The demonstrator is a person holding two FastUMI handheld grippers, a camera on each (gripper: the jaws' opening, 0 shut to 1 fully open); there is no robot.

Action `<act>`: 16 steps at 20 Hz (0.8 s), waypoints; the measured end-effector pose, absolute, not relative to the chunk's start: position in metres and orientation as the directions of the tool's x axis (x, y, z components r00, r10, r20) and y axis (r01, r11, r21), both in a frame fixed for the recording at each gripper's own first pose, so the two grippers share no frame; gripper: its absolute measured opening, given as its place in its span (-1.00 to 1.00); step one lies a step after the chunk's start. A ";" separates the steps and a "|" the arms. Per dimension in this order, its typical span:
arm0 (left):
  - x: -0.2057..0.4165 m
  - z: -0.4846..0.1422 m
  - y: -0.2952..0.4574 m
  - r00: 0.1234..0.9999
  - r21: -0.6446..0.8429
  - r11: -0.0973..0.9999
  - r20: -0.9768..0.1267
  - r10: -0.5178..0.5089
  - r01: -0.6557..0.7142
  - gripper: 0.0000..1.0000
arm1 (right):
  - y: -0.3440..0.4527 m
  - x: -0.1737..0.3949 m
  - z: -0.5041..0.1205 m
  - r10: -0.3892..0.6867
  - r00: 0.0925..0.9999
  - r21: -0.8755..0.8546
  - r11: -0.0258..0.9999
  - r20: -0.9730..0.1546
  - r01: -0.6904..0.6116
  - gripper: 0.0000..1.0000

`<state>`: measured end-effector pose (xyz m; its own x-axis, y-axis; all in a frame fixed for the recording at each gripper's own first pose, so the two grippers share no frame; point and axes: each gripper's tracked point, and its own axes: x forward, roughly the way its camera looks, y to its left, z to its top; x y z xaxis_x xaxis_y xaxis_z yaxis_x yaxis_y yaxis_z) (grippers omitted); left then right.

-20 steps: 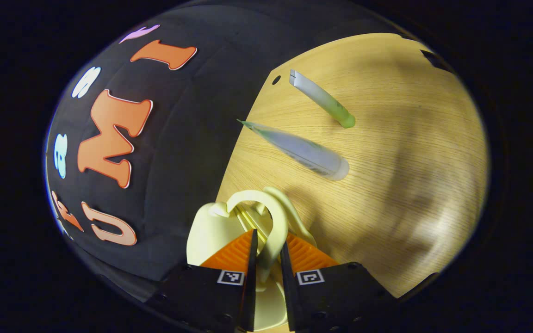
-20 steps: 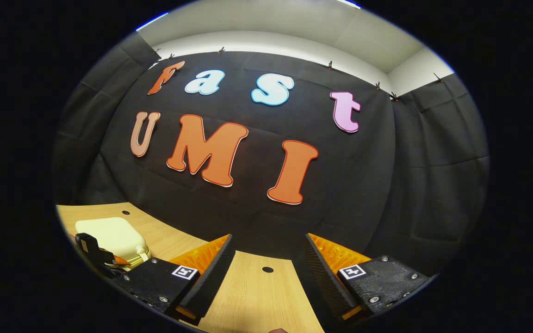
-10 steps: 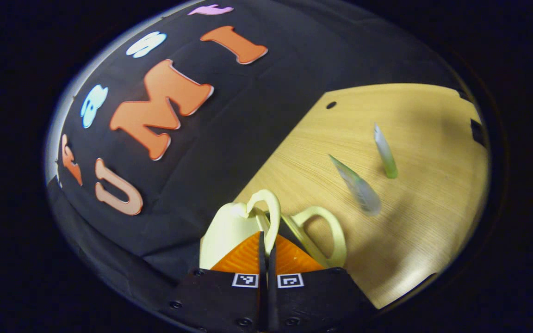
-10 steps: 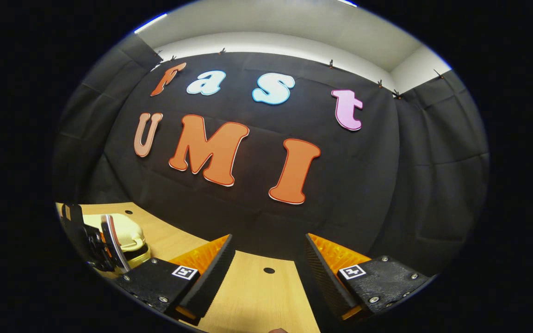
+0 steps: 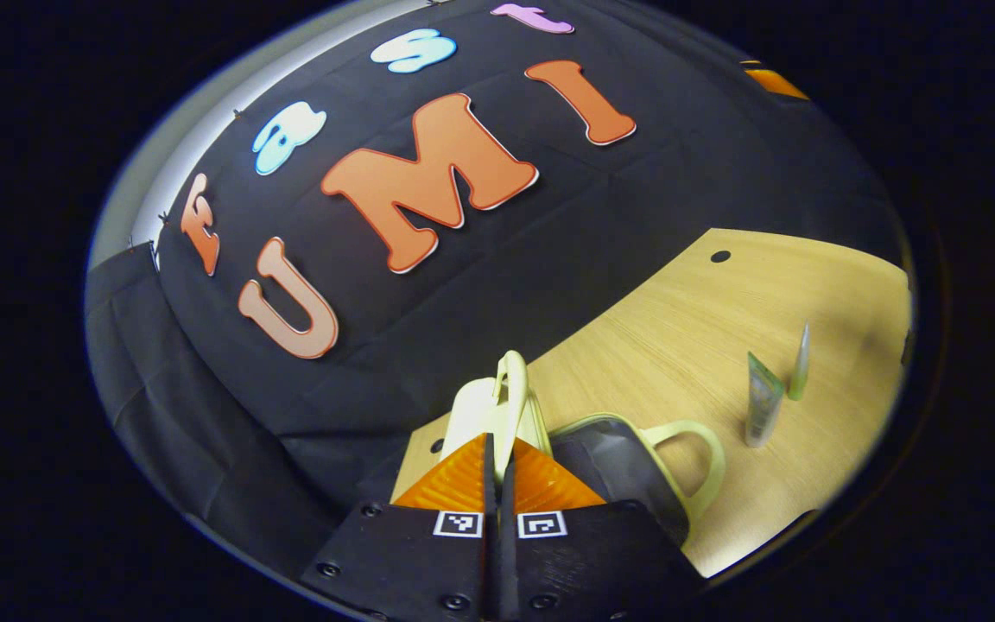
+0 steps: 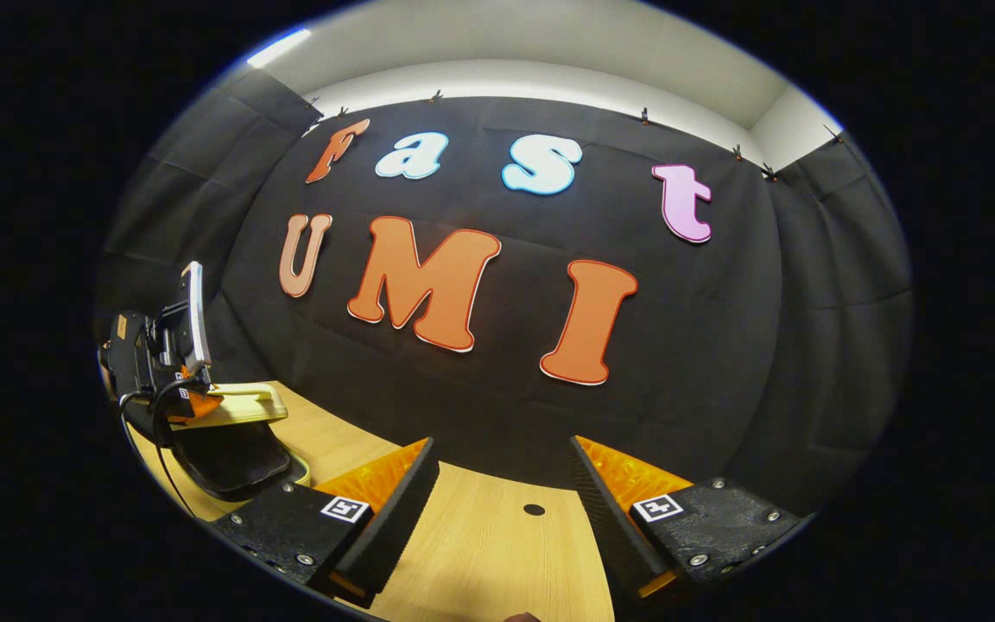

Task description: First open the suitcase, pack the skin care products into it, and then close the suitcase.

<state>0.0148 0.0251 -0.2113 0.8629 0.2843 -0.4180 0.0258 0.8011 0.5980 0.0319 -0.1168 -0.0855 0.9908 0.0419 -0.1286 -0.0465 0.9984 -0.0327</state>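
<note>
At six o'clock in the left gripper view, left gripper pinches the lid handle of the suitcase, fingers pressed nearly together on the thin loop. Lid raised; dark lining of the lower half exposed at five o'clock, its own handle lying toward four o'clock on the table.

Right gripper view: right gripper spread wide, holding nothing, hovering over bare table at six o'clock. Left gripper seen at nine o'clock lifting the pale lid above the dark open shell.

Step in hand, as I judge it: opening, well along but lid not yet laid back. Packing and closing remain.

Two tubes at three o'clock in the left gripper view, apart from the case: nearer tube and thinner tube, close together. Long axes roughly parallel, running away from the camera; crimped flat ends point to the far side, caps toward the near table edge. Whether they touch, cannot tell.

Next move likely calls for swinging the lid fully over until it rests, releasing, then sending the free right gripper to the nearer tube, closing across its narrow width.
</note>
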 end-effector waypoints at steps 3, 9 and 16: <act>0.014 -0.203 0.045 0.881 0.600 0.800 -0.385 0.274 0.014 -1.00 | -0.096 0.039 -0.081 0.038 0.990 -0.046 0.998 -0.133 -0.045 0.90; 0.019 -0.191 0.062 0.917 0.600 0.798 -0.345 0.202 0.050 -1.00 | -0.036 0.045 -0.071 0.043 0.985 -0.011 0.999 -0.170 -0.045 0.90; 0.022 -0.170 0.108 0.942 0.521 0.853 -0.294 0.160 0.017 -0.99 | 0.000 0.051 -0.069 -0.016 0.973 -0.016 1.000 -0.232 0.013 0.91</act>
